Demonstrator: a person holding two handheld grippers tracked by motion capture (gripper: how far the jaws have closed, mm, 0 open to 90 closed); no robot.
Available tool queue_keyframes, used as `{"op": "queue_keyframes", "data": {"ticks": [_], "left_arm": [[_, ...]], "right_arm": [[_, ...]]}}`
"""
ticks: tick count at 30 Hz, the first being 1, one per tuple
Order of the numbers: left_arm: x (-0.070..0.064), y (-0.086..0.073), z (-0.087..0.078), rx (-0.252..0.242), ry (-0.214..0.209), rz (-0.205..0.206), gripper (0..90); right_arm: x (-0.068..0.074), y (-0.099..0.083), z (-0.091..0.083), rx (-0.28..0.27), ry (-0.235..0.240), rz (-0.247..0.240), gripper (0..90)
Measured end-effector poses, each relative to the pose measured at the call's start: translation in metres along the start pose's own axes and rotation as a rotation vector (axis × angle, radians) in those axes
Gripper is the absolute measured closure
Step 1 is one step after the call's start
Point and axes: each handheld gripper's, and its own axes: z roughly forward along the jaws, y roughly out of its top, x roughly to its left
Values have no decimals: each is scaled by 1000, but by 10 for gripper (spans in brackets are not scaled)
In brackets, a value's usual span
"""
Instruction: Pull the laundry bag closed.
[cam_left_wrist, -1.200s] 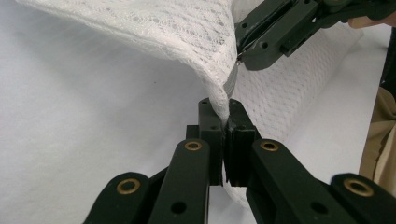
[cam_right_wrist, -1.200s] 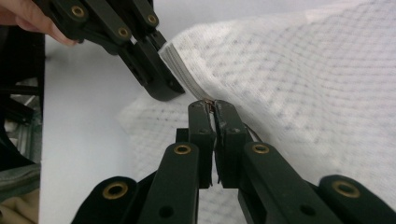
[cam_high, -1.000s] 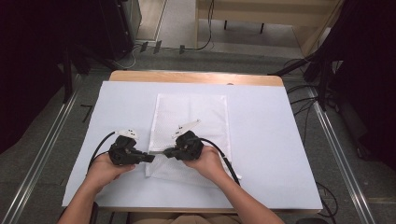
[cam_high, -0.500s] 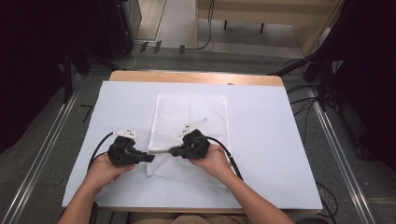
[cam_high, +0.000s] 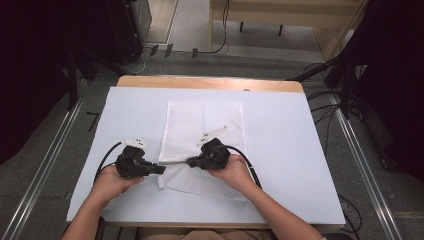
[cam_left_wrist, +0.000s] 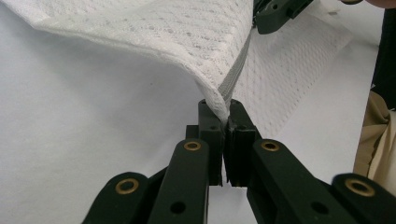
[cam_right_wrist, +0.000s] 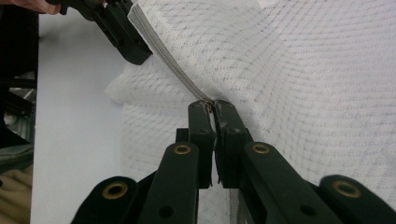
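- The left black two-jaw gripper (cam_high: 161, 170) clamps the near edge of the white textured cloth (cam_high: 205, 125) at its left corner, jaws pinched tight on the fabric.
- The right black gripper (cam_high: 191, 161) grips the same lifted edge, apparently a folded seam.
- Farther off, the cloth lies flat on the white table sheet (cam_high: 290, 130), mid-table.

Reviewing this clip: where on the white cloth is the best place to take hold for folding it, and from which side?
Best along its near edge, approached from the person's side with fingers low and level. That edge of the white cloth is a thin layered hem that lifts off the table, so closed jaws can pinch it. The left gripper and right gripper each hold it that way.
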Motion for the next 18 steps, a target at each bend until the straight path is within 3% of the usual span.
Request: {"op": "queue_keyframes", "data": {"ticks": [8,12,18], "left_arm": [[2,-1,0,5,-10,-6,879],[3,-2,-1,7,-16,-23,879],[3,-3,-1,6,-13,-15,878]], "right_arm": [[-2,-3,-4,4,-12,3,882],[-6,-5,-7,5,-10,33,881],[-6,-7,-10,6,-9,33,881]]}}
